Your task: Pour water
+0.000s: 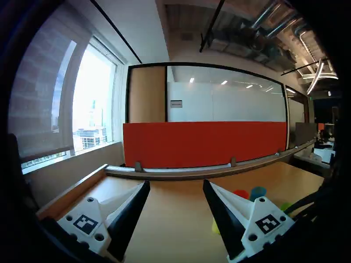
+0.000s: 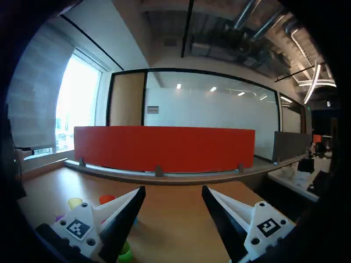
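Left gripper (image 1: 176, 183): fingers spread, nothing between.
Right gripper (image 2: 173, 189): spread too, empty.
Red cup (image 1: 240, 193), blue cup (image 1: 258, 192): on the desk (image 1: 175, 223) just past the left gripper's right finger (partly hidden).
Yellow cup (image 2: 74, 202): beside the right gripper's left finger.

Both your views ride low over the tabletop (image 1: 175, 223), facing level toward the red divider (image 1: 204, 142) at 12 o'clock; both share it, the window (image 1: 90, 109) at 9 o'clock and the cups (image 1: 256, 193).

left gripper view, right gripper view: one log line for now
left gripper: open | right gripper: open | small coloured plastic cups: on wooden desk | pour: not begun
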`<action>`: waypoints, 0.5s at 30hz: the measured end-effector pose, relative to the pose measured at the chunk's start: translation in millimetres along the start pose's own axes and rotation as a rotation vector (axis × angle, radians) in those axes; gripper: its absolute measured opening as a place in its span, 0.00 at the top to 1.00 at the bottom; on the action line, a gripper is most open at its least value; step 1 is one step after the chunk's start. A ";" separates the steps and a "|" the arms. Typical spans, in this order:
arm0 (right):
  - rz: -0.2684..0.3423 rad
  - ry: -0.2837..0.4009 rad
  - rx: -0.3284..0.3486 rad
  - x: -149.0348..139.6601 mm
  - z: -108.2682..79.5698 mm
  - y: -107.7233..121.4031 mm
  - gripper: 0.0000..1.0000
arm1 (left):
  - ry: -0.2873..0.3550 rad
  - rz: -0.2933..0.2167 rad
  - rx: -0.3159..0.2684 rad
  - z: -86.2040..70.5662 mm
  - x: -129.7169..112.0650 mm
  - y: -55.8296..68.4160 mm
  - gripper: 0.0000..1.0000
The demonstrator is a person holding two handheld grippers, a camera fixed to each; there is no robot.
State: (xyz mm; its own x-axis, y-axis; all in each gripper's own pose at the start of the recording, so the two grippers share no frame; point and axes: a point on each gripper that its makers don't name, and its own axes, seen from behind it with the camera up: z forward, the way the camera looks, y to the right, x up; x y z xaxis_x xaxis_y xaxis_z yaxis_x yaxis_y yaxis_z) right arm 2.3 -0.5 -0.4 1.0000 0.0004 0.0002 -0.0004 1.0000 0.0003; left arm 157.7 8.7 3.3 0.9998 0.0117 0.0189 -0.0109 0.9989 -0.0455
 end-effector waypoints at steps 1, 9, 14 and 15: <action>0.001 0.000 0.001 4.4 -0.8 -0.9 0.01 | -0.004 0.004 -0.006 -0.6 5.1 0.7 0.11; -0.006 -0.028 0.022 26.5 -1.7 -9.9 0.01 | -0.057 0.051 -0.044 -4.4 25.0 5.3 0.11; -0.012 -0.052 0.043 33.0 -3.4 -17.0 0.01 | -0.088 0.067 -0.090 -8.8 31.4 16.4 0.11; -0.014 -0.057 0.050 33.5 -3.9 -18.7 0.01 | -0.096 0.069 -0.101 -9.4 31.5 19.1 0.11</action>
State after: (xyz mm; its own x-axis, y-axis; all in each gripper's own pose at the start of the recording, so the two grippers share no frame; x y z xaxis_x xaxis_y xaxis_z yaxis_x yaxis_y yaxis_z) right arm 35.7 -19.2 -4.3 0.9982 -0.0155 0.0572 0.0126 0.9987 0.0504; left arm 189.1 27.7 -6.4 0.9902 0.0897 0.1072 -0.0731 0.9860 -0.1499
